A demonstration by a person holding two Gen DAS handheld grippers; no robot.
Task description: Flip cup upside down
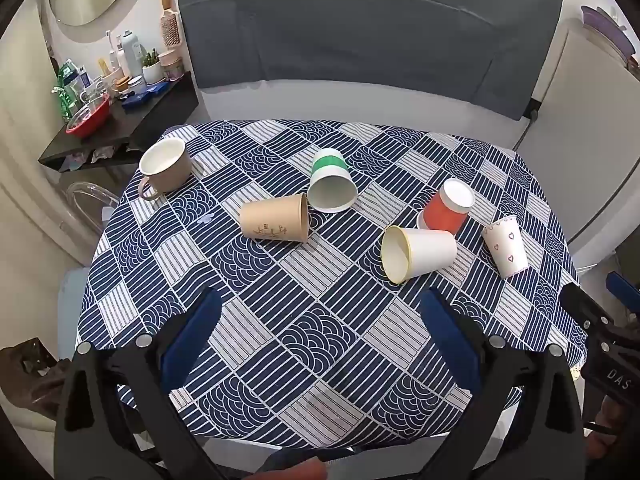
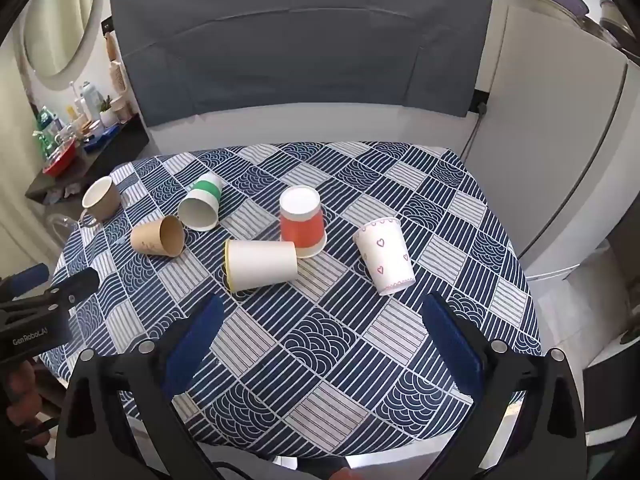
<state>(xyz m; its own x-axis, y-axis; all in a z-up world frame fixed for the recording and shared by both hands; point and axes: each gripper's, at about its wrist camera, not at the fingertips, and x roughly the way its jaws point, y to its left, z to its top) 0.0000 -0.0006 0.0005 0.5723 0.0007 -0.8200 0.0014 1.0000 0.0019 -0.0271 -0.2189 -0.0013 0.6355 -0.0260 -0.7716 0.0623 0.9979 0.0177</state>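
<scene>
Several cups sit on a blue patterned tablecloth. A brown paper cup, a green-banded cup and a plain white cup lie on their sides. An orange cup and a heart-print cup stand upside down. A taupe mug stands upright at the far left. My left gripper and my right gripper are open and empty, hovering over the near part of the table.
A black shelf with bottles and a red bowl stands at the back left. A grey padded panel is behind the table. A white fridge stands to the right. A clear chair is beside the left table edge.
</scene>
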